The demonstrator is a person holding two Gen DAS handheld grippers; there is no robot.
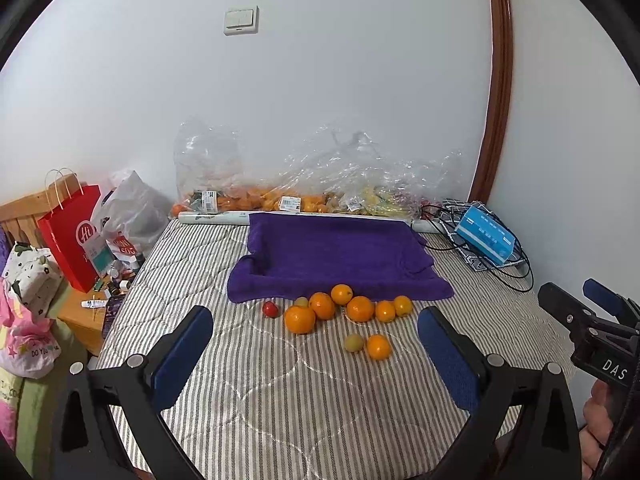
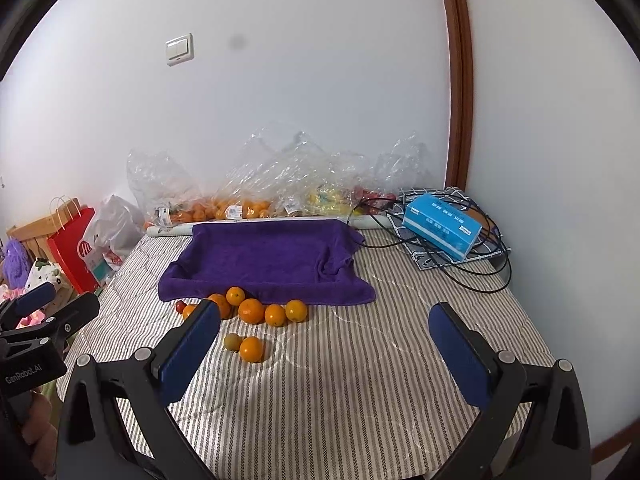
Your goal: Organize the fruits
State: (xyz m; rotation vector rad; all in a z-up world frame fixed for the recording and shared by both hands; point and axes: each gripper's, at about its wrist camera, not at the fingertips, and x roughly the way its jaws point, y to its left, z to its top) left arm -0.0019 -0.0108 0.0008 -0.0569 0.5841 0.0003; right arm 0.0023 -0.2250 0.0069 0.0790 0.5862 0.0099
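Striped bedcover (image 1: 280, 400) (white wall (image 1: 360, 80) behind).

I see fruit cluster (image 1: 344, 308) on the bed (image 1: 280, 400), just in front of the towel-draped tray (image 1: 336, 256). Two more fruits (image 1: 370, 345) sit nearer me. Bags (image 1: 320, 184) behind the tray against the wall; box (image 1: 485, 234) to its right.

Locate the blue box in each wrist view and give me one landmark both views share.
Left wrist: the blue box sits far right, on black cables, right of the purple towel.
Right wrist: the blue box sits right of centre, again on cables, right of the purple towel.
Shared landmark: the light switch on the wall.
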